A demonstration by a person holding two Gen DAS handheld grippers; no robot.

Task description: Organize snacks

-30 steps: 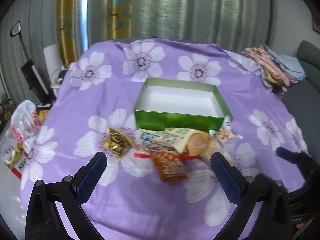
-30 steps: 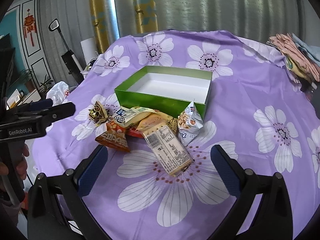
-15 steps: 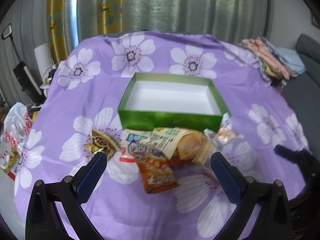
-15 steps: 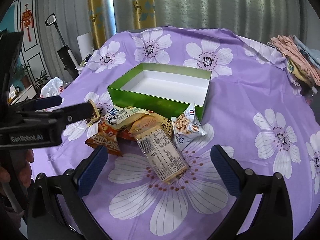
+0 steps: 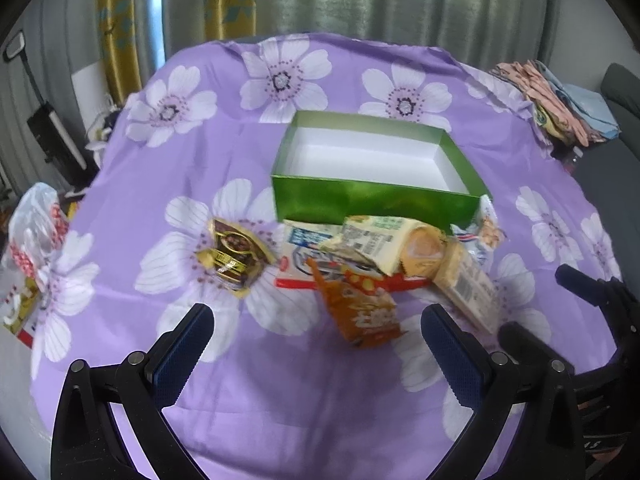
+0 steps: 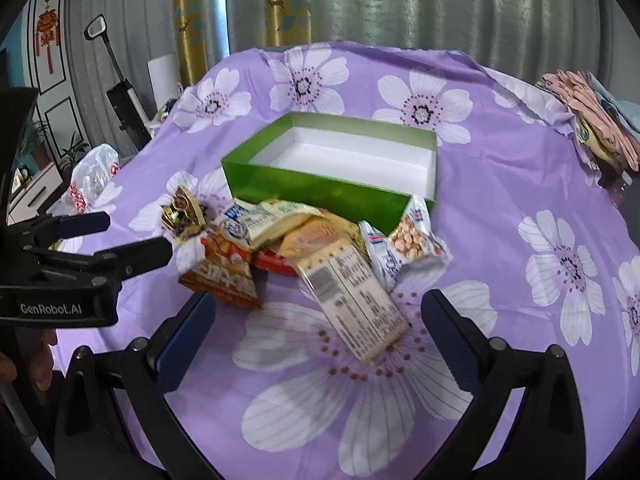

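On the purple flower-print cloth (image 5: 168, 184) covering the counter: open green cardboard box (image 6: 320, 188) with white inside, nothing in it. Snack packets heaped touching its near wall (orange crinkly bag (image 5: 360, 308) nearest). Left gripper (image 5: 316, 344) and right gripper (image 6: 316, 332) hover above the cloth, fingers spread wide, holding nothing.

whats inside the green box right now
Nothing shows inside the green box: its white floor and inner walls are bare in both wrist views. The near wall hides a thin strip of floor just behind it. The snacks all lie outside, piled on the cloth in front.
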